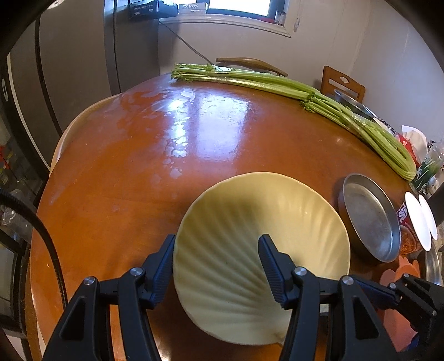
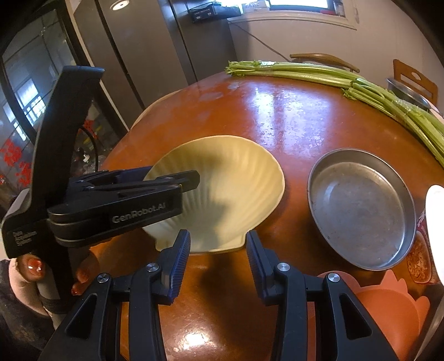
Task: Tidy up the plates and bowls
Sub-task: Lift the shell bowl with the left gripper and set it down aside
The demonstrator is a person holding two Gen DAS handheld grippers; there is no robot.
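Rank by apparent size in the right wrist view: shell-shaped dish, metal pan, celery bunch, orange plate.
1. celery bunch, longest
2. shell-shaped dish and metal pan, about alike
3. orange plate, partly hidden, unsure

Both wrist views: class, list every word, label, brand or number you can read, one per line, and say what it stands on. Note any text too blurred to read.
"GenRobot.AI": on the side of the left gripper, seen in the right wrist view.
Small white lettering lower on the same gripper's body: too blurred to read.
Red cup at the table's right edge: printed label, unreadable.
Black box by the window: lit digits, too blurred to read.
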